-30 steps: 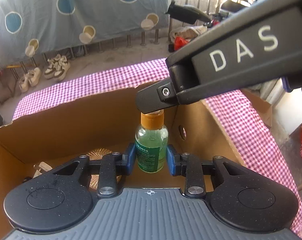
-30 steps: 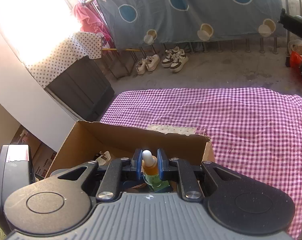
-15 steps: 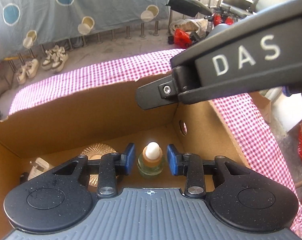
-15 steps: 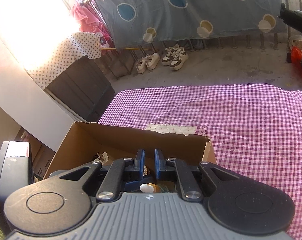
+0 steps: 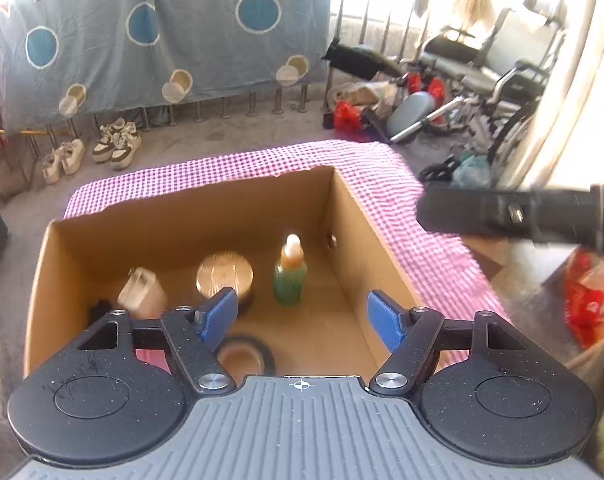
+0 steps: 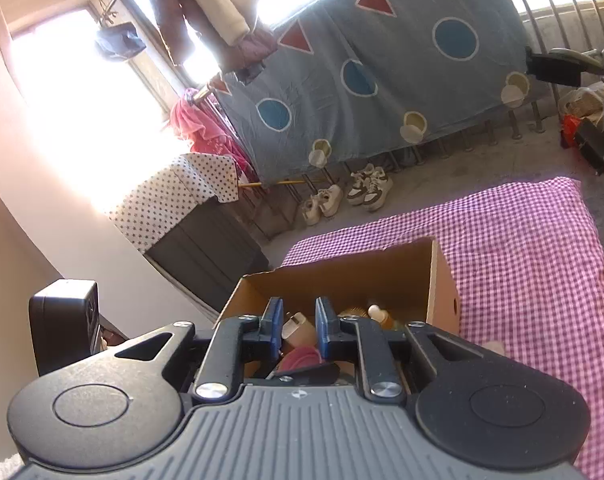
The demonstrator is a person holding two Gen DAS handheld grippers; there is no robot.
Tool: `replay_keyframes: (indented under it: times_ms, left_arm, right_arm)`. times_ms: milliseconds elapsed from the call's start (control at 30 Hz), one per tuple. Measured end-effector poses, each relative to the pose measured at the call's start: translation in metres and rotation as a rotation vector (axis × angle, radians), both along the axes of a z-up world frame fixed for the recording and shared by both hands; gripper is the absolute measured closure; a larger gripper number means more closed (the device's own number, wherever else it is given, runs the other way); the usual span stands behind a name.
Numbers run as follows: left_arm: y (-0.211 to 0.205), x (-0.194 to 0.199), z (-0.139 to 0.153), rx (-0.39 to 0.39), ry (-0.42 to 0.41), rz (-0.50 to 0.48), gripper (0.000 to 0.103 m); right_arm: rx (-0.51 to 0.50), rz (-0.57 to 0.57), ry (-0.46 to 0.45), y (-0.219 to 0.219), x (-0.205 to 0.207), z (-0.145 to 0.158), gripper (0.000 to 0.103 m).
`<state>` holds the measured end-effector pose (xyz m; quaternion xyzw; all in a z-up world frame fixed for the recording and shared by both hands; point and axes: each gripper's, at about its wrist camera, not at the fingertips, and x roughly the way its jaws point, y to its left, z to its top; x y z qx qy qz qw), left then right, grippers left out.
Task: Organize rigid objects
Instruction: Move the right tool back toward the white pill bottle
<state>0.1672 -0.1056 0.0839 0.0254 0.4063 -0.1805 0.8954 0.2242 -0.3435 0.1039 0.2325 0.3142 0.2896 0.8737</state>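
Observation:
A green bottle [image 5: 289, 276] with an orange cap and white tip stands upright inside the cardboard box [image 5: 342, 216], free of both grippers. My left gripper [image 5: 302, 317] hovers above the box's near side, its jaws opening wide with nothing between them. In the left wrist view, my right gripper [image 5: 518, 216] shows as a blurred black bar to the right of the box. In the right wrist view, my right gripper [image 6: 299, 320] is held over the box [image 6: 442, 280], jaws opening to a narrow gap and empty. The bottle's tip [image 6: 376, 312] shows beyond its right finger.
The box also holds a gold round tin [image 5: 224, 276], a beige container [image 5: 142, 292], a tape roll [image 5: 244, 356] and a small dark item. It sits on a pink checked cloth [image 6: 522, 264]. Shoes [image 5: 114, 146], a wheelchair [image 5: 482, 64] and clutter are on the floor behind.
My left gripper let go of the green bottle, opened wide and pulled back and up. My right gripper released the cap, drew away to the right and tilted upward.

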Motion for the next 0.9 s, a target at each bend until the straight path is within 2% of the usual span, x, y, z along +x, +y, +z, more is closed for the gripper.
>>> replay_keyframes:
  times_ms: [67, 133, 233, 300, 400, 533, 667, 900]
  left_arm:
    - [0.011, -0.021, 0.004, -0.018, -0.008, 0.001, 0.021]
    - [0.022, -0.041, 0.005, -0.027, -0.014, 0.015, 0.021]
    - [0.038, -0.067, 0.001, -0.037, -0.017, 0.031, 0.021]
    - [0.053, -0.085, -0.003, -0.041, -0.026, 0.04, 0.021]
    - [0.071, -0.105, -0.011, -0.016, -0.056, 0.084, 0.02]
    - [0.094, -0.121, -0.024, 0.018, -0.08, 0.153, 0.02]
    - [0.113, -0.128, -0.035, 0.045, -0.099, 0.205, 0.02]
    - [0.128, -0.116, -0.054, 0.124, -0.14, 0.266, 0.02]
  right_arm:
    - [0.033, -0.012, -0.009, 0.001, -0.025, -0.005, 0.076]
    - [0.059, -0.021, -0.007, 0.003, -0.046, -0.012, 0.069]
    - [0.045, -0.044, 0.0, 0.012, -0.073, -0.024, 0.065]
    - [0.032, -0.043, 0.011, 0.019, -0.085, -0.031, 0.055]
    - [0.019, -0.011, 0.022, 0.034, -0.097, -0.037, 0.052]
    - [-0.003, 0.037, 0.043, 0.059, -0.103, -0.046, 0.049]
    - [-0.01, 0.088, 0.089, 0.086, -0.091, -0.055, 0.049]
    - [-0.031, 0.194, 0.11, 0.141, -0.067, -0.062, 0.049]
